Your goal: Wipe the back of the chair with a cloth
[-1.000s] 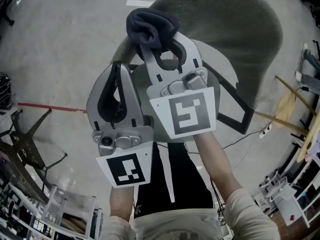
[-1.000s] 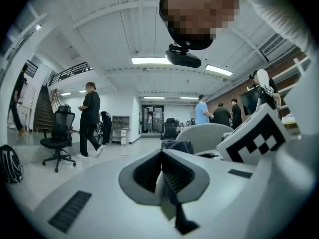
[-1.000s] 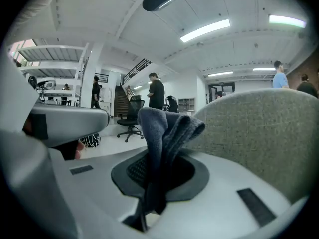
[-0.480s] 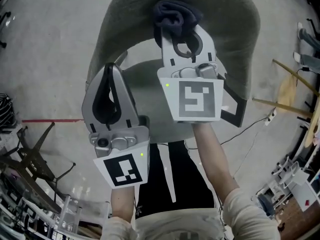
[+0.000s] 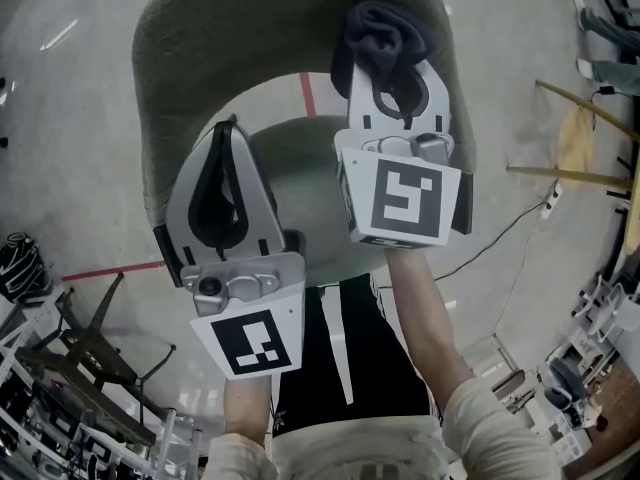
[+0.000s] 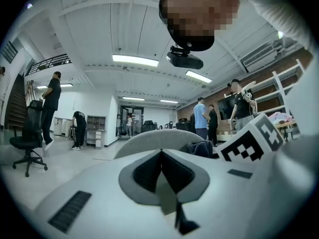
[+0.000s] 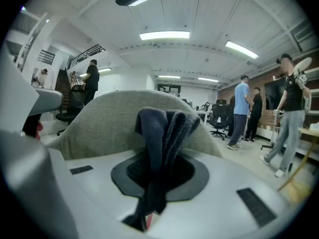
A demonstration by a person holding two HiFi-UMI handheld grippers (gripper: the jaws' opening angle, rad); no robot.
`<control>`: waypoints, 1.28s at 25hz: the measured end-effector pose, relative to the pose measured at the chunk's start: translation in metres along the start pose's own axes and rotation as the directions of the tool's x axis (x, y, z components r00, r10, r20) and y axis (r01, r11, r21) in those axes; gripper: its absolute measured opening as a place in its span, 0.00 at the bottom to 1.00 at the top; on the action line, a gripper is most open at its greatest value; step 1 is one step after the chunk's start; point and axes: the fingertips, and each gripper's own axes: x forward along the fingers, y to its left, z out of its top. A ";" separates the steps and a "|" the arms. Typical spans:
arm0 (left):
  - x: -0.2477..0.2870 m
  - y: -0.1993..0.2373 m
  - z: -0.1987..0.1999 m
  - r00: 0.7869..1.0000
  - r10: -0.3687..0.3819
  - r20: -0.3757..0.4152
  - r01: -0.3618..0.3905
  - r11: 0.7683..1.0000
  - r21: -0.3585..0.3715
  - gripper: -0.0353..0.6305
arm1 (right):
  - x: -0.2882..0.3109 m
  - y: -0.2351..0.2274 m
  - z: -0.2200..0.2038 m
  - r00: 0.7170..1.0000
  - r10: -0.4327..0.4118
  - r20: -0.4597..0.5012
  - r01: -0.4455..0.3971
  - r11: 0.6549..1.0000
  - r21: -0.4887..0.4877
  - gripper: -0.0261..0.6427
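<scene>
Holding a dark bunched cloth (image 5: 385,30) clamped between the jaws of our right gripper (image 5: 388,68), we have it at the upper rim of the grey chair back (image 5: 190,38), toward that rim's right end. In the right gripper view the cloth stands up out of the closed jaws, directly in front of the curved back. Whether it actually presses on the fabric we cannot tell. Our left gripper (image 5: 227,128) has its jaws pressed together with nothing between them. It sits over the left edge of the round seat (image 5: 300,153), inside the curve of the back. A red floor line (image 5: 110,270) runs off to the chair's left.
</scene>
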 end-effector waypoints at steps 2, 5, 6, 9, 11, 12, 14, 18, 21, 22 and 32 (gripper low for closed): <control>0.001 -0.009 -0.001 1.000 -0.023 -0.002 0.023 1.000 0.003 0.08 | -0.007 -0.011 -0.002 1.000 -0.018 0.010 0.018 1.000 -0.013 0.12; 0.002 -0.017 -0.003 0.999 -0.048 -0.008 0.048 0.999 0.007 0.08 | -0.015 -0.024 -0.004 0.999 -0.047 0.007 0.047 0.999 -0.010 0.12; 0.002 -0.020 -0.003 0.999 -0.053 -0.009 0.054 0.999 0.008 0.08 | -0.018 -0.028 -0.005 0.998 -0.058 0.005 0.058 0.998 -0.009 0.12; 0.003 -0.027 -0.001 0.998 -0.066 -0.008 0.066 0.998 0.010 0.08 | -0.026 -0.041 -0.006 0.996 -0.088 0.000 0.088 0.996 -0.005 0.12; 0.004 -0.031 0.000 0.997 -0.074 -0.004 0.074 0.997 0.012 0.08 | -0.029 -0.048 -0.007 0.995 -0.104 -0.002 0.103 0.995 -0.003 0.12; 0.005 -0.033 0.001 0.997 -0.076 -0.003 0.076 0.997 0.013 0.08 | -0.031 -0.051 -0.008 0.994 -0.109 -0.002 0.109 0.994 -0.003 0.12; 0.005 -0.036 0.000 0.997 -0.078 -0.002 0.078 0.997 0.013 0.08 | -0.032 -0.057 -0.009 0.993 -0.116 -0.002 0.116 0.993 0.003 0.12; 0.002 -0.036 -0.003 0.997 -0.071 -0.006 0.071 0.997 0.006 0.08 | -0.033 -0.058 -0.011 0.993 -0.115 -0.005 0.115 0.993 0.003 0.12; -0.004 -0.031 -0.004 0.999 -0.052 -0.007 0.052 0.999 0.005 0.08 | -0.035 -0.053 -0.009 0.995 -0.100 0.000 0.100 0.995 -0.003 0.12; -0.006 -0.028 -0.005 0.999 -0.041 -0.008 0.041 0.999 0.005 0.08 | -0.036 -0.049 -0.008 0.996 -0.084 0.005 0.084 0.996 -0.008 0.12; -0.060 0.046 -0.023 0.980 0.197 -0.024 -0.198 0.980 -0.017 0.08 | -0.051 0.117 -0.006 0.922 0.379 0.080 -0.383 0.923 0.037 0.12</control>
